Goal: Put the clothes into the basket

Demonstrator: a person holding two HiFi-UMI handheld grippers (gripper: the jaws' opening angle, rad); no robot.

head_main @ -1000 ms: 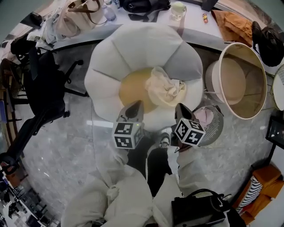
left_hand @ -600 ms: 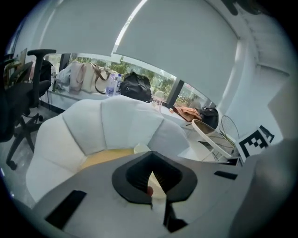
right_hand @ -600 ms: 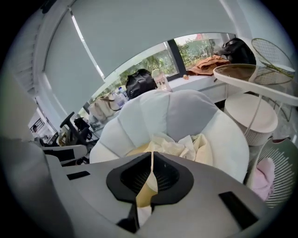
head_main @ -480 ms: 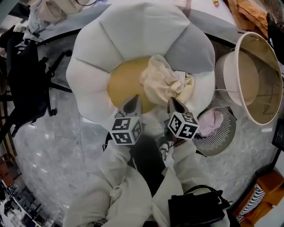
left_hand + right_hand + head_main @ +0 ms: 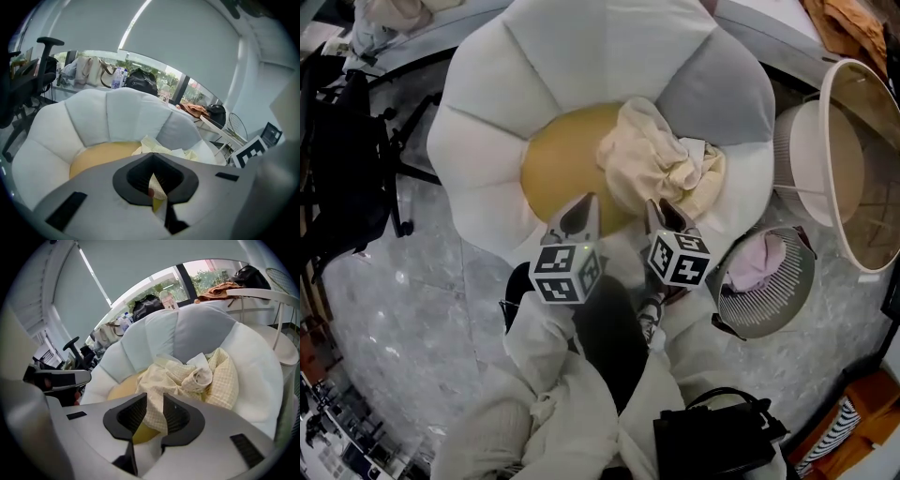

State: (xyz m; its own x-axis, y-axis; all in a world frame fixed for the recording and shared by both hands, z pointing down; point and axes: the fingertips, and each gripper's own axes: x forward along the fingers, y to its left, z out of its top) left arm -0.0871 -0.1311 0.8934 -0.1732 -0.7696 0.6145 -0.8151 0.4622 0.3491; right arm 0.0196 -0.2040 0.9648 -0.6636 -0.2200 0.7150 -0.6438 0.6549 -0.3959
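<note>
Just ahead of right gripper (image 5: 660,210), jaws just opened partway with nothing pinched, left gripper (image 5: 579,212) closed and empty: crumpled garment (image 5: 661,169), likely soft and light, best pinched at nearest fold.

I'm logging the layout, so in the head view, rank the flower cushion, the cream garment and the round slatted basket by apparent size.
1. flower cushion, clearly largest.
2 and 3. cream garment and round slatted basket look nearly alike, so I won't rank them.
</note>
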